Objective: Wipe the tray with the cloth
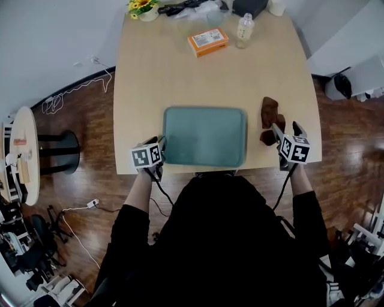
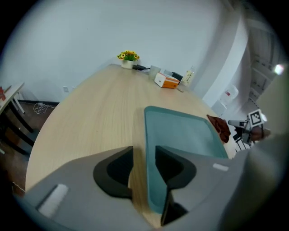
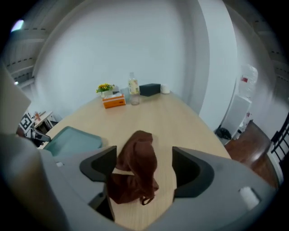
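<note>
A teal tray point(image 1: 205, 137) lies on the wooden table, close to its near edge. A crumpled brown cloth point(image 1: 269, 114) sits on the table just right of the tray. My left gripper point(image 1: 161, 143) is at the tray's near left corner. In the left gripper view the tray's left rim point(image 2: 149, 149) runs between its narrowly parted jaws point(image 2: 143, 167), and bare wood shows beside the left pad. My right gripper point(image 1: 287, 129) stands wide open around the near end of the cloth point(image 3: 140, 153), its pads clear of the fabric.
At the table's far end stand an orange box point(image 1: 207, 41), a plastic bottle point(image 1: 243, 30), a small pot of yellow flowers point(image 1: 143, 7) and dark items. A round side table point(image 1: 24, 153) and cables are on the floor to the left.
</note>
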Motion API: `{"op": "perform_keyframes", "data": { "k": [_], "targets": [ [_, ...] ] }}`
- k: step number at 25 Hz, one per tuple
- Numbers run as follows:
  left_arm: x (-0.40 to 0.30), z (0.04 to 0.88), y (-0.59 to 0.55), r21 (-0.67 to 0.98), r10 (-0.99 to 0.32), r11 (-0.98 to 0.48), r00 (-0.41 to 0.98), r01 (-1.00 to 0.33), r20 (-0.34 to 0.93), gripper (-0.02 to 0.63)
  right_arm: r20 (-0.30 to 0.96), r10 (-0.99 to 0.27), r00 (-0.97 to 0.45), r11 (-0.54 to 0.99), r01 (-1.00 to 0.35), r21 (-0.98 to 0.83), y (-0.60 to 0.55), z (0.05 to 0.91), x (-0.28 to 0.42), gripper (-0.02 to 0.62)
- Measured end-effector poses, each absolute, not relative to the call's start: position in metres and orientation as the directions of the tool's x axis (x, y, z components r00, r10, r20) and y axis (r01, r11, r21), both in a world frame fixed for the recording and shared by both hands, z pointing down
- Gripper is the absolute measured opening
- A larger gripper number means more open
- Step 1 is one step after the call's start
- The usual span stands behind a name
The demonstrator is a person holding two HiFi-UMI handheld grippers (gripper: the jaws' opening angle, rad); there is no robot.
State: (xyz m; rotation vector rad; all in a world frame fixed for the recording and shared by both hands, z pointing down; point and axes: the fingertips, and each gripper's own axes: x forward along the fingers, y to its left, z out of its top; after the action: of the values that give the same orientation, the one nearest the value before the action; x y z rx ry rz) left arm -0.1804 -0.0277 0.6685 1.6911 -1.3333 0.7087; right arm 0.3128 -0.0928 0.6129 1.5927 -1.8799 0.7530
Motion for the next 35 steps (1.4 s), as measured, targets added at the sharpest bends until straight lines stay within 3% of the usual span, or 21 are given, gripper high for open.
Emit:
{"op": "perform_keyframes", "data": {
  "k": [2,6,7,9,11,12,19,25,29,35],
  "targets": [
    [-0.178,0.672,-0.027,0.249,-0.466,-0.091,0.262,-0.964,0.845,0.057,0.765,-0.625,-0.158,0.106,-0.987,-0.117,-0.102,0.644,0.323,0.421],
    [-0.170,0.681,-0.019,0.206,-0.414,-0.156,0.253,-0.966,0.875,0.052,0.808,-0.551,-0.207,0.140,-0.978,-0.154,-0.107,0.677,0.315,0.436],
    [-0.169,0.684,-0.016,0.194,-0.401,-0.170,0.248,-0.966,0.882,0.052,0.815,-0.541,-0.206,0.162,-0.977,-0.140,-0.107,0.681,0.311,0.411],
    [-0.166,0.686,-0.014,0.184,-0.393,-0.186,0.245,-0.965,0.886,0.049,0.820,-0.538,-0.197,0.202,-0.974,-0.101,-0.107,0.682,0.305,0.174],
    [-0.165,0.686,-0.014,0.194,-0.395,-0.184,0.253,-0.964,0.883,0.038,0.822,-0.539,-0.185,0.222,-0.972,-0.072,-0.105,0.679,0.300,0.094],
    [-0.164,0.686,-0.014,0.201,-0.395,-0.180,0.258,-0.963,0.882,0.035,0.826,-0.534,-0.178,0.231,-0.971,-0.059,-0.105,0.679,0.298,0.085],
    [-0.164,0.686,-0.015,0.243,-0.412,-0.172,0.294,-0.955,0.862,0.032,0.812,-0.543,-0.212,0.229,-0.968,-0.099,-0.109,0.663,0.285,0.071],
    [-0.169,0.687,-0.015,0.304,-0.413,-0.175,0.350,-0.937,0.841,0.011,0.689,-0.593,-0.415,0.375,-0.901,-0.220,-0.107,0.598,0.180,0.074],
    [-0.167,0.687,-0.015,0.345,-0.432,-0.146,0.374,-0.927,0.821,0.004,0.786,-0.475,-0.396,0.426,-0.885,-0.188,-0.084,0.641,0.134,0.075],
    [-0.166,0.688,-0.017,0.376,-0.430,-0.156,0.406,-0.913,0.806,0.002,0.856,-0.405,-0.322,0.355,-0.918,-0.177,-0.081,0.676,0.144,0.075]
  ]
}}
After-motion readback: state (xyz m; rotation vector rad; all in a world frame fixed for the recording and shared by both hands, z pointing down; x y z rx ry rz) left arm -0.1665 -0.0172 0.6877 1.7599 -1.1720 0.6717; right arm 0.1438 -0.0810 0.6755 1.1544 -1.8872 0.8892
